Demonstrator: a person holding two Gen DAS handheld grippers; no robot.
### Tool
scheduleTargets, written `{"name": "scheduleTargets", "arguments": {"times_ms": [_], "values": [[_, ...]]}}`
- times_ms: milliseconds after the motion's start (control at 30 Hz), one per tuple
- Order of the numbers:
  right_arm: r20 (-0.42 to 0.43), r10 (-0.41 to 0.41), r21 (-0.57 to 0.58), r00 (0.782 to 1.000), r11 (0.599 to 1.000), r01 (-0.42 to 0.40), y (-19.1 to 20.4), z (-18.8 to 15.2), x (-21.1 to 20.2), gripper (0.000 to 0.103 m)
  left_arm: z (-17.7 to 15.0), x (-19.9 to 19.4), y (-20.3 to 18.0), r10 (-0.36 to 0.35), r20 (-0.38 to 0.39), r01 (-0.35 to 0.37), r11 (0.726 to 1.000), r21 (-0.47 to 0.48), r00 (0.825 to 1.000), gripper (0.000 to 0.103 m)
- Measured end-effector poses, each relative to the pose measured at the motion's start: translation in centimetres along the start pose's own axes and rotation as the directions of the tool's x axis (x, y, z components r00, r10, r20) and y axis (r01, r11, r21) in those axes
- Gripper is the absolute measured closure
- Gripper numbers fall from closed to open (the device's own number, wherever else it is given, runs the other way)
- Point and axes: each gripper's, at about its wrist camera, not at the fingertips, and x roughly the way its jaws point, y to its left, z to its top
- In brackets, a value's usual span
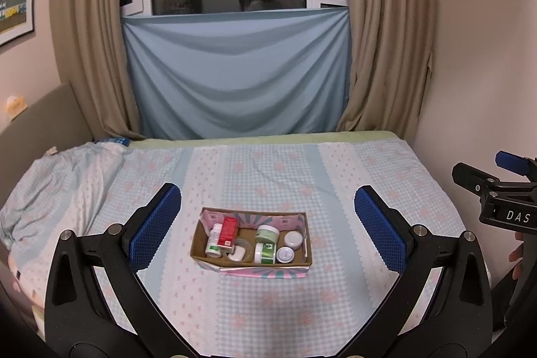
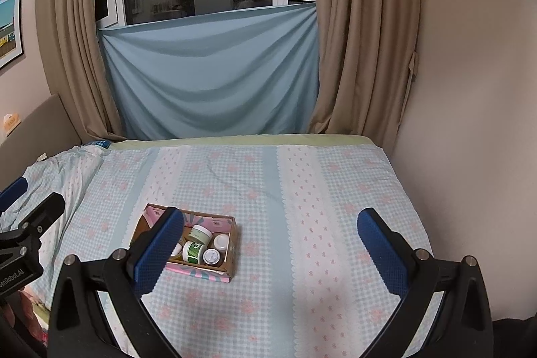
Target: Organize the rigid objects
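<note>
From the left wrist, the left gripper (image 1: 267, 223) hangs above the bed (image 1: 268, 307) with its jaws spread wide and nothing between them. The cardboard box (image 1: 201, 237) sits straight ahead, framed between the two blue pads, its long axis running across the view. Inside it I can make out a red carton (image 1: 228, 232) standing against a white bottle (image 1: 213, 242) at the left end, a green-lidded jar (image 1: 267, 234) and a green-labelled tub (image 1: 265, 253) in the middle, and two small white jars toward the right. The other gripper shows at the far right edge, well apart from the box.

From the right wrist, the right gripper (image 2: 271, 249) is likewise open and empty. Here the box (image 2: 233, 252) lies off to the left, partly hidden behind the left pad, not between the jaws.

To my eye the left gripper is the better lined up: it need only go forward and down, whereas the right would have to swing leftward first.
</note>
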Motion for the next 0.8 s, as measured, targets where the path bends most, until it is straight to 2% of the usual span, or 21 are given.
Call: {"name": "scheduleTargets", "arguments": {"times_ms": [800], "values": [[0.009,0.002,0.01,1.0,1.0,-0.002,-0.56,0.13,-0.27,0.0,-0.05,-0.58,-0.57,-0.008,0.014,0.008,1.0,0.004,1.0,0.0]]}}
